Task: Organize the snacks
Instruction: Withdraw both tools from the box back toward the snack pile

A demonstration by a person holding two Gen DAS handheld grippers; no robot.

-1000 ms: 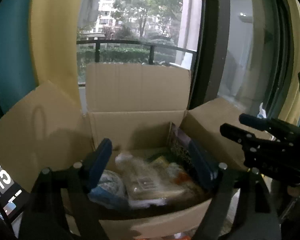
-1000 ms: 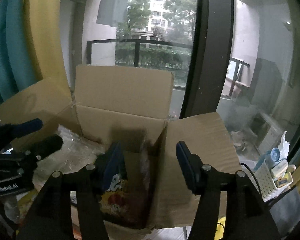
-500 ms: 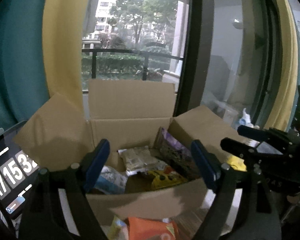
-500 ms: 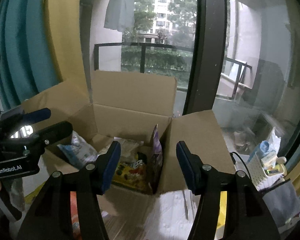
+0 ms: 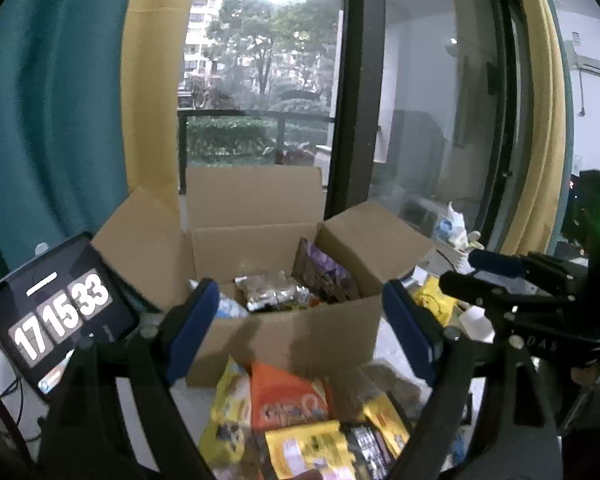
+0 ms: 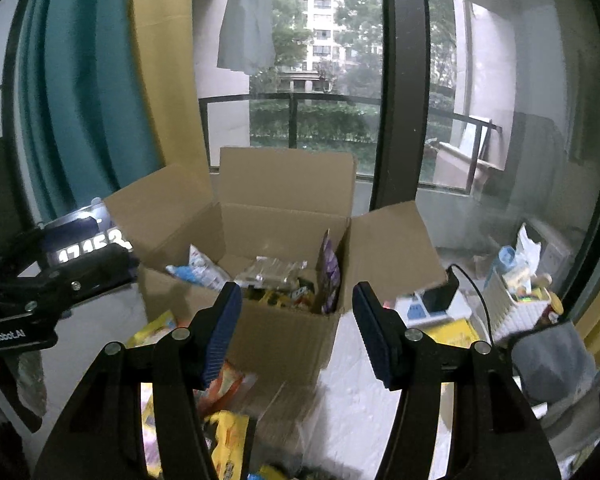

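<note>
An open cardboard box [image 5: 284,332] [image 6: 288,340] stands by the window with several snack packs inside, among them a silver pack [image 5: 270,290] [image 6: 276,270] and a purple bag [image 5: 324,272] [image 6: 330,268] leaning on its right wall. In front of the box lies a pile of loose snacks: an orange bag [image 5: 286,398], yellow packs [image 5: 308,448] [image 6: 226,440]. My left gripper [image 5: 300,332] is open and empty, held back from the box above the pile. My right gripper [image 6: 296,328] is open and empty too, facing the box's front wall.
A tablet showing a clock [image 5: 56,316] stands left of the box. To the right lie a yellow pack [image 6: 456,330], a phone on a cable [image 6: 440,296] and a white basket of items [image 6: 520,300]. Teal and yellow curtains [image 5: 60,120] hang behind; the window's dark frame [image 6: 400,80] rises behind the box.
Both grippers have pulled back from inside the box; it now looks smaller and farther away. The loose snack pile in front of it and the tablet have come into view.
</note>
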